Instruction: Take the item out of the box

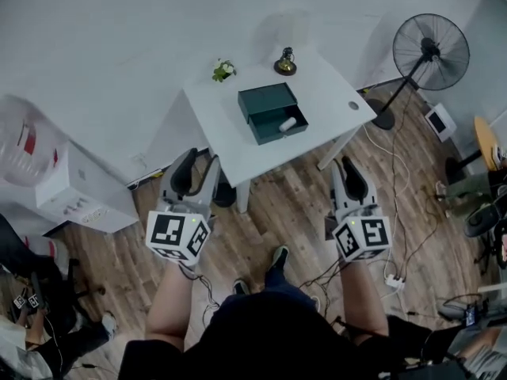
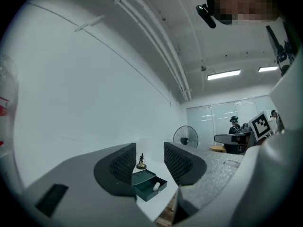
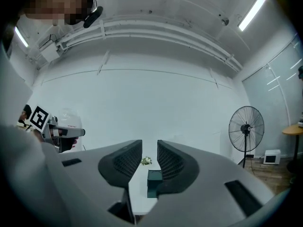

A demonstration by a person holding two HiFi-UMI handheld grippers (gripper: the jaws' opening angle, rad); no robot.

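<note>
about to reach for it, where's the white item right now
In the head view the white item lies in the open drawer of the green box, at its right end, on the white table, nearer the person than the figurine.

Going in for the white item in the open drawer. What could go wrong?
The white item is small and rounded, close to a wall of the drawer; a jaw may nudge it away or catch the wall.
The green box looks unfastened on the table; a push could slide it toward the ornament.
Cables lie near the feet; stepping in could snag them.
</note>
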